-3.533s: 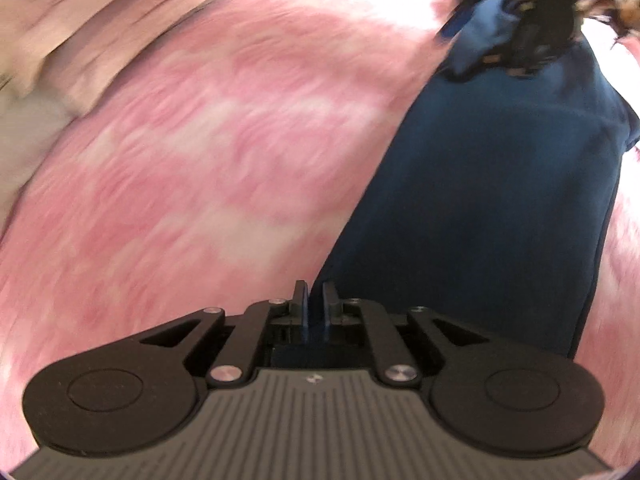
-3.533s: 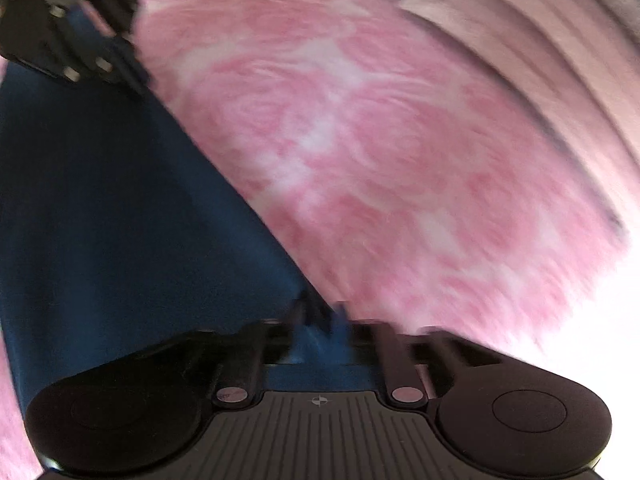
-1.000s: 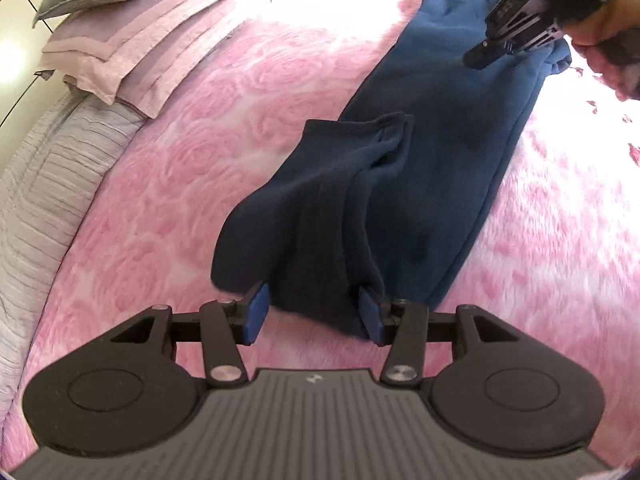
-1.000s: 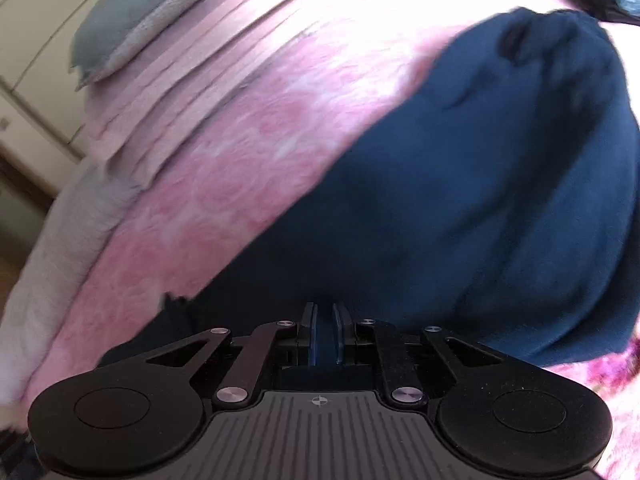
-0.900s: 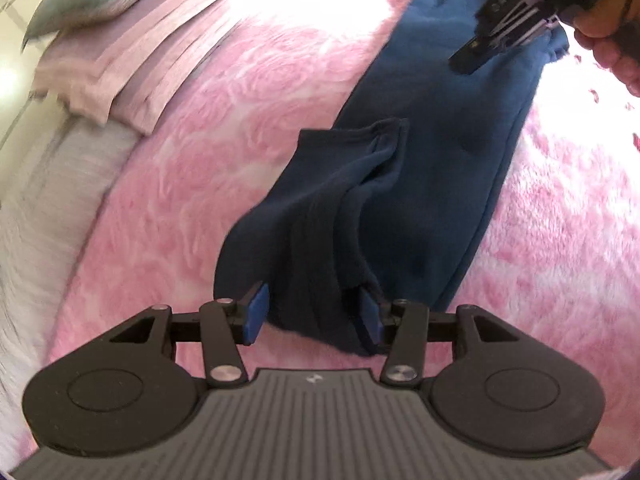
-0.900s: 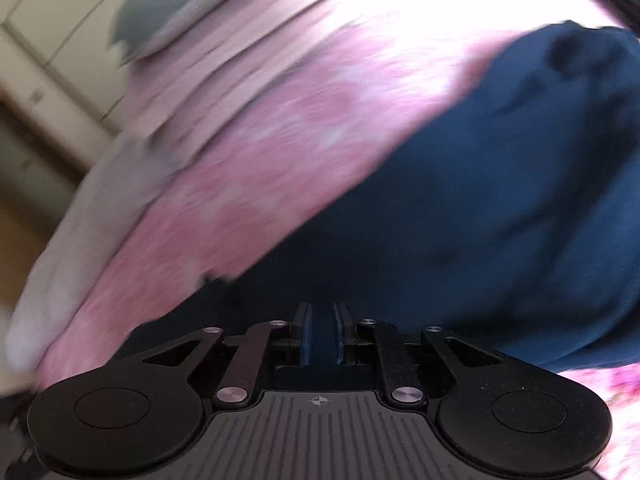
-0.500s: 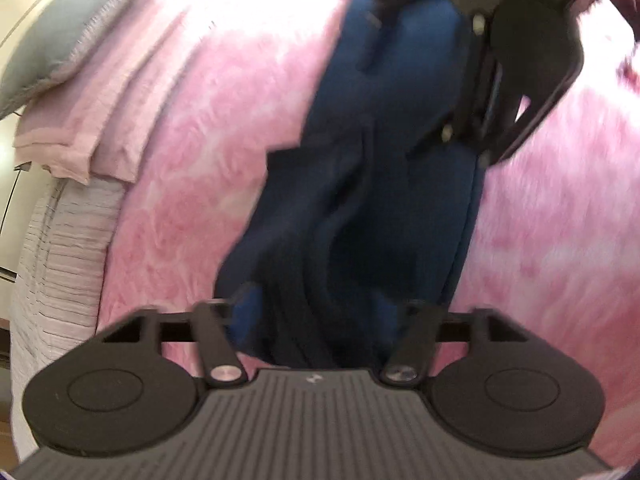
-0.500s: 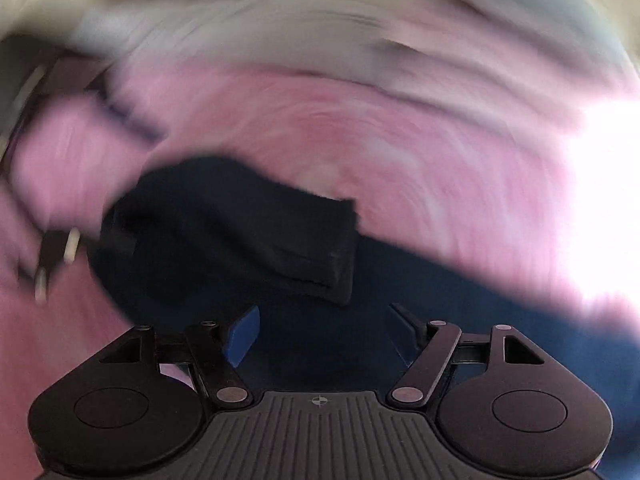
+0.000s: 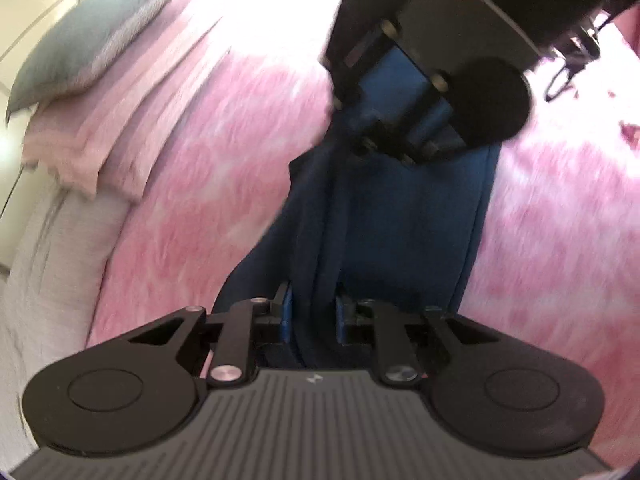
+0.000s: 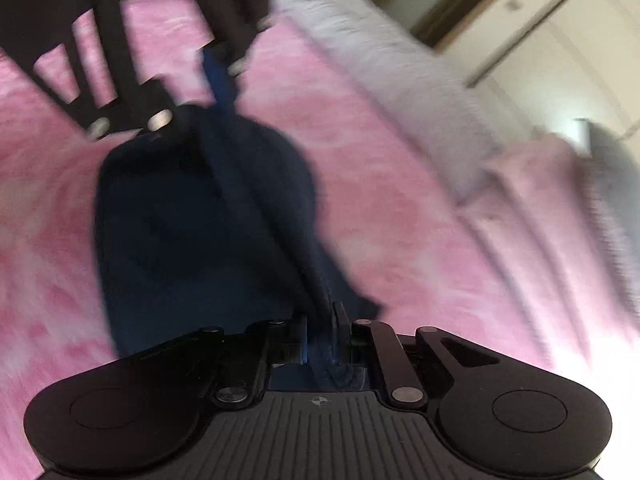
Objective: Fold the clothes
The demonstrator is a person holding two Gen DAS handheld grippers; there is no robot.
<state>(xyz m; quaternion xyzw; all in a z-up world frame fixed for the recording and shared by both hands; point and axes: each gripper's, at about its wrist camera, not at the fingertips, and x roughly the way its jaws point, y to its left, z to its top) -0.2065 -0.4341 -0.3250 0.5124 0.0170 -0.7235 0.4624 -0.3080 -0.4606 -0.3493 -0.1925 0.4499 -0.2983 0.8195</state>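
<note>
change: since a second ago the right gripper (image 9: 404, 136) is coming from the far end of the garment to just beside the left one, and both are now pinching cloth.
garment: dark blue garment (image 9: 400, 216) is lying lengthwise on the pink fleece blanket (image 9: 192, 200), one gathered ridge of it is rising between the two tools.
left gripper: left gripper (image 9: 311, 316) is closing its jaws, a thick fold of the blue cloth is sitting between the pads.
right gripper: in its own view the right gripper (image 10: 320, 332) is closing on a narrow ridge of the cloth, jaws nearly together.
step: i think both hands are taking hold for the next fold, not yet carrying the cloth.
next move: it probably is asking for lifting both pinches together and keeping the edge straight.
edges: far edge is hidden behind the right tool.
open room: blanket is lying free on both sides; folded pink bedding (image 9: 100, 140) and grey pillow (image 9: 80, 48) are staying well apart, toward the headboard side.
</note>
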